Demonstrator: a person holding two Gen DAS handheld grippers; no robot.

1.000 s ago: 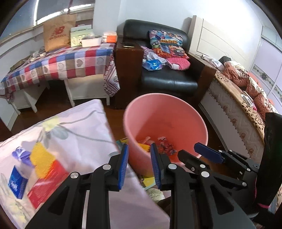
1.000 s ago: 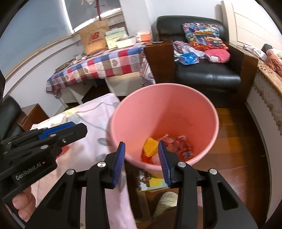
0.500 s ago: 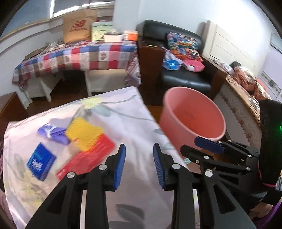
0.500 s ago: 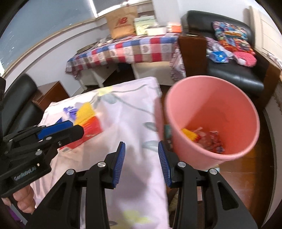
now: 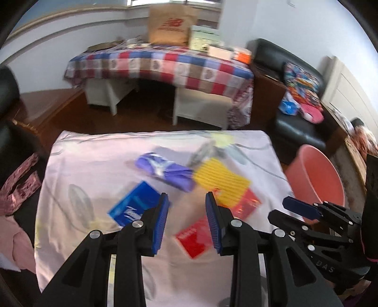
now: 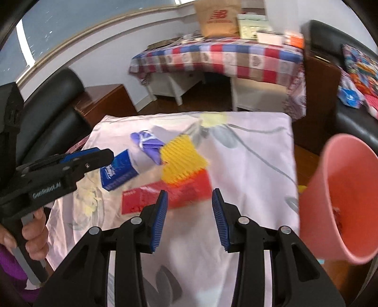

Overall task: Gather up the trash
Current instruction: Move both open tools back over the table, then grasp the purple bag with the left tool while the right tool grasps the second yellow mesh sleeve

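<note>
Trash, reddish, lies low in my pink bin at the frame's right edge; four packets lie on the cloth, mid-frame. My left gripper and right gripper gape, holding nothing.

Red "NB" logo on brown paper bag; "GenRobot.AI" on left claw body

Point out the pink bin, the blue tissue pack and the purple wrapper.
pink bin (image 6: 330, 165), right wrist view, outer wall.
blue tissue pack (image 5: 134, 207), left wrist view, top face.
purple wrapper (image 5: 165, 171), left wrist view, middle.
</note>
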